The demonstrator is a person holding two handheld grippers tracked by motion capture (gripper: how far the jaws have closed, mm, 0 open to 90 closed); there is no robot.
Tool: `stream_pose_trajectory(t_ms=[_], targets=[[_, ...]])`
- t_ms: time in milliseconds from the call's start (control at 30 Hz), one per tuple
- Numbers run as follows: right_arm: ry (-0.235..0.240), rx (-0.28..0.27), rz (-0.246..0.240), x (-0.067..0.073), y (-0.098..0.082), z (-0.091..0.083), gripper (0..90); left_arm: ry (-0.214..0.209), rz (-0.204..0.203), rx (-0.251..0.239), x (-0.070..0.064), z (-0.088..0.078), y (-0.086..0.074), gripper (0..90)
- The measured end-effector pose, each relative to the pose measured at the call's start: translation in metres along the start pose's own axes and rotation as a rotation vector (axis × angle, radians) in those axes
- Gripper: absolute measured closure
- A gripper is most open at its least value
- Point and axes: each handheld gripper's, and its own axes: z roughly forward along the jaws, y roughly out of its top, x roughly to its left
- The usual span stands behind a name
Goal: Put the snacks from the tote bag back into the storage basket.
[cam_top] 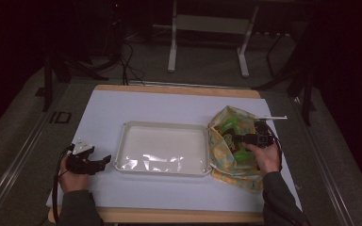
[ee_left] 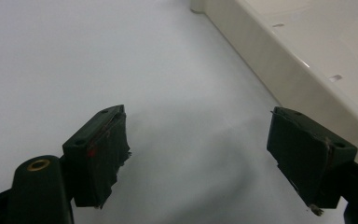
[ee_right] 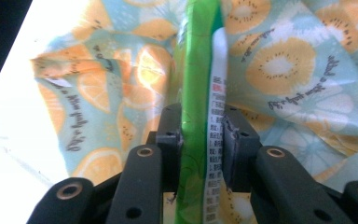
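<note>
The right gripper (ee_right: 200,140) is pinched on a green packet (ee_right: 198,93), its jaws closed flat on both faces of the packet near its lower edge, with the printed white strip against the right-hand jaw. The packet stands on edge inside the mouth of a fruit-print bag (cam_top: 231,146), which lies at the right of the table, touching the right rim of the white tray (cam_top: 162,127). The step in hand appears to be drawing the packet out of the bag, probably toward the tray. To do it well, the pull should run straight along the packet's length and out through the opening, slowly enough that the cloth does not drag along; the grip is near the edge, so a twist could let the packet slip. More green shows deeper in the bag, and the lift should clear it. The right hand (cam_top: 266,157) comes in from the near right, gripper pointing left and away into the bag. The left gripper (cam_top: 90,162) rests low over the white table cover (ee_left: 121,56), near left of the tray, jaws spread wide and empty, just beside the tray wall. It could steady the bag if the cloth follows.
</note>
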Motion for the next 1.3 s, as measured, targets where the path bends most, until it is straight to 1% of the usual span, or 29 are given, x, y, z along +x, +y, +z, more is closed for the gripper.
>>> stream_pose_trajectory(t_ms=[67,133,300,867,1200,1300], targets=[[-0.018,0.0,-0.014,0.001,0.0,-0.003,72.4,0.0,0.0,0.0,0.0,0.0,0.0,20.6],[-0.022,-0.004,-0.019,0.002,0.001,-0.005,72.6,-0.001,0.0,0.0,0.0,0.0,0.0,20.5],[-0.018,-0.016,-0.016,0.002,0.002,-0.011,72.6,-0.001,0.0,0.0,0.0,0.0,0.0,20.5],[-0.027,-0.056,-0.022,0.001,0.003,-0.03,72.7,0.0,0.0,0.0,0.0,0.0,0.0,20.6],[-0.025,-0.075,-0.015,-0.002,0.004,-0.04,72.7,-0.001,0.0,-0.001,0.0,0.0,0.0,20.6],[-0.016,-0.078,-0.011,-0.003,0.003,-0.043,72.7,-0.001,0.0,0.0,0.0,0.0,0.0,20.5]])
